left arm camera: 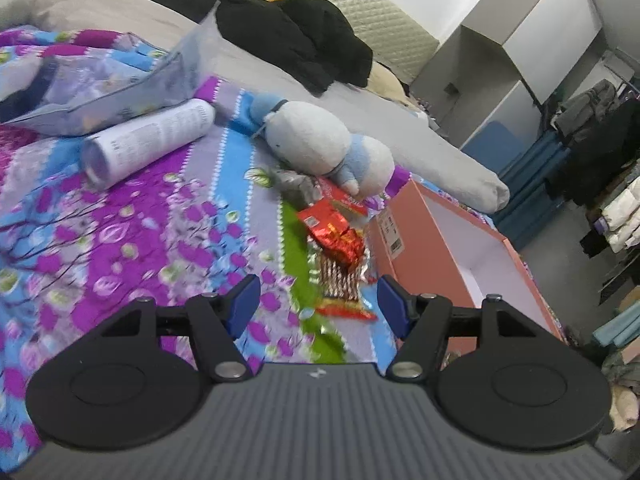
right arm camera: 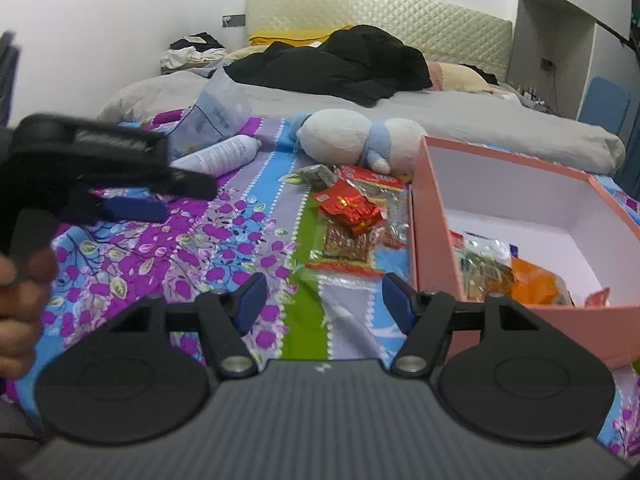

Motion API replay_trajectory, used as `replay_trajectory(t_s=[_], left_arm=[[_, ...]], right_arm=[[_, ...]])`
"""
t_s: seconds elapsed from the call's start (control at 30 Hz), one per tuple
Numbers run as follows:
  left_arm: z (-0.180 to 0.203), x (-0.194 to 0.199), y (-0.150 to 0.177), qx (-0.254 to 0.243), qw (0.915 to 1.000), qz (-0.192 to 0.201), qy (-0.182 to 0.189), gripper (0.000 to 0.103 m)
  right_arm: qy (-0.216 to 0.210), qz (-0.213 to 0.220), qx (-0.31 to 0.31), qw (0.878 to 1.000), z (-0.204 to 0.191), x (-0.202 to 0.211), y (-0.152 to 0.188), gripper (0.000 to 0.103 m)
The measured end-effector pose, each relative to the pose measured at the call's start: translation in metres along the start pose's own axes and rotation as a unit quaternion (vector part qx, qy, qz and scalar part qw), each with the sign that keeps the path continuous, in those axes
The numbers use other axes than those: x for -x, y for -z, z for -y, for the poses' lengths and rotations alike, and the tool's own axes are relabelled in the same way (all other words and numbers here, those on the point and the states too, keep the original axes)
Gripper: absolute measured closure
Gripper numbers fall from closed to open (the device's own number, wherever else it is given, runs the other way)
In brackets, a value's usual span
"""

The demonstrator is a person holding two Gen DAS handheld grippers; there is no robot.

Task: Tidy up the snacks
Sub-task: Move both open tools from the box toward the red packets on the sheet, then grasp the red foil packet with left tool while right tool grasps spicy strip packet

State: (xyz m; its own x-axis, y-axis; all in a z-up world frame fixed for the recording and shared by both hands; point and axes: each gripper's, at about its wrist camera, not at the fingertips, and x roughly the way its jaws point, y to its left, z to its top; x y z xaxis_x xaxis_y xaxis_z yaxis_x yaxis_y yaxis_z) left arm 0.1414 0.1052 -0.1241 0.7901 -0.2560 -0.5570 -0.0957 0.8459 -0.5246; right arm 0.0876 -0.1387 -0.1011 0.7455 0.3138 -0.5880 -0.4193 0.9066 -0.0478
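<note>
1. Snacks [right arm camera: 352, 216] lying mid-frame on floral bedspread [right arm camera: 180, 248], just left of pink box [right arm camera: 436, 232].
2. Left gripper [left arm camera: 318, 300] hovering open, empty.
3. Right gripper [right arm camera: 324, 300] hovering open, empty.

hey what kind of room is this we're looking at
Most likely a bedroom in a home: the snacks lie on a bed with a floral sheet, backed by a quilted headboard, with a plush toy and a wardrobe nearby.

left gripper [right arm camera: 132, 196] smeared by motion blur, bottle [left arm camera: 148, 140] print too blurred to be read, box [right arm camera: 520, 240] corner cut off at the frame edge
</note>
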Motion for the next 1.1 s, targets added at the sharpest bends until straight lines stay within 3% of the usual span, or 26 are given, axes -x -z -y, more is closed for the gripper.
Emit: replay_trajectory(t_s=[0.37, 0.57, 0.8, 0.9, 1.1], left_arm=[[-0.025, -0.089, -0.042, 0.022, 0.9976, -0.047, 0.046, 0.034], [-0.036, -0.141, -0.058, 0.012, 0.9962, -0.069, 0.051, 0.035], [-0.053, -0.197, -0.076, 0.015, 0.9935, -0.094, 0.062, 0.048], [-0.059, -0.220, -0.079, 0.025, 0.9914, -0.106, 0.073, 0.051], [-0.056, -0.252, -0.077, 0.022, 0.9880, -0.122, 0.092, 0.061]], right_arm=[[0.009, -0.016, -0.001, 1.000, -0.012, -0.065, -0.014, 0.037], [0.021, -0.031, -0.006, 0.999, -0.014, -0.108, -0.018, 0.037], [0.048, -0.043, 0.004, 0.998, -0.012, -0.154, -0.019, 0.036], [0.060, -0.054, 0.007, 0.997, -0.009, -0.170, -0.020, 0.025], [0.073, -0.074, 0.005, 0.995, -0.003, -0.192, -0.018, 0.024]])
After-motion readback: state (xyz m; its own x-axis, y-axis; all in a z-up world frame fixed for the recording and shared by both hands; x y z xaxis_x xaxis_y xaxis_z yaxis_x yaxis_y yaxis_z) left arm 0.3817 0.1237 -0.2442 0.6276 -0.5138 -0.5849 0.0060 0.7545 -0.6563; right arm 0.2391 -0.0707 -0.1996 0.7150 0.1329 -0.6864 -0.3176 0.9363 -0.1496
